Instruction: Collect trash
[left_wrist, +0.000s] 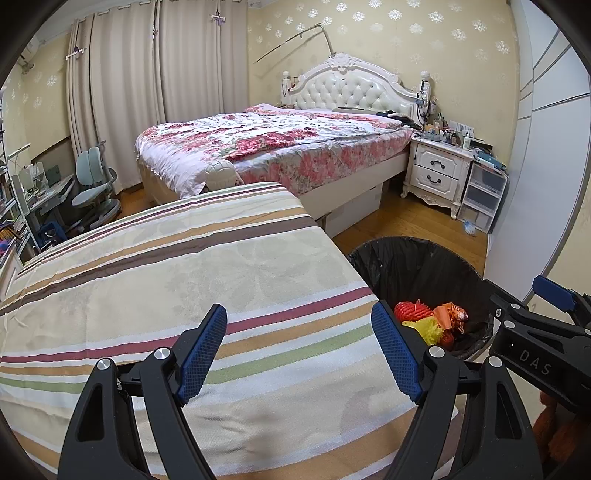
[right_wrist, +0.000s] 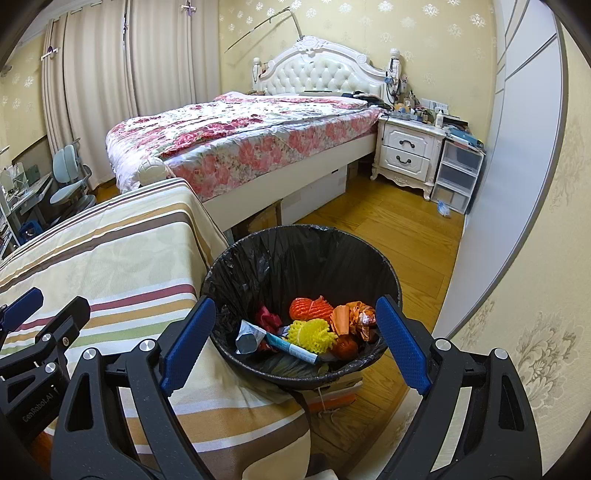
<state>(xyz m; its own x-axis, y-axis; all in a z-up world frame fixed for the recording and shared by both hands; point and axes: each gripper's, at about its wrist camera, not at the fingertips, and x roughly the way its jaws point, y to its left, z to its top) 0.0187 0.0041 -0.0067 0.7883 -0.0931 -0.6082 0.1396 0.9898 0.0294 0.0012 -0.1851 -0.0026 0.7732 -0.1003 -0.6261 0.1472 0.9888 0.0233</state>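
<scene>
Both claws stand wide open and hold nothing. The left claw (left_wrist: 299, 347) hovers over the striped tabletop (left_wrist: 184, 280); no loose trash shows on the cloth ahead of it. The right claw (right_wrist: 295, 343) hovers directly above the bin (right_wrist: 258, 258), which is lined with a black bag and stands on the floor against the tabletop's right edge.

Trash location: all visible trash lies inside the bin, straight ahead of and below the right claw, between its two fingers as framed.
- Orange foam net (right_wrist: 310, 308), toward the far side of the pile.
- Yellow foam net (right_wrist: 312, 332), centre.
- Crumpled orange wrapper (right_wrist: 356, 314), close to the right finger.
- Tube (right_wrist: 273, 339), long axis running left to right across the claw's line of sight, cap end toward the right.

From the left claw, the bin lies ahead and to the right, beyond the tabletop edge; the right claw is the nearer of the two.

One small crumpled object (right_wrist: 443, 207) lies on the floor well ahead and to the right of the right claw, beside the plastic drawers (right_wrist: 456, 173). Whether it is trash cannot be determined.

Assessment: collection appears largely complete.
</scene>
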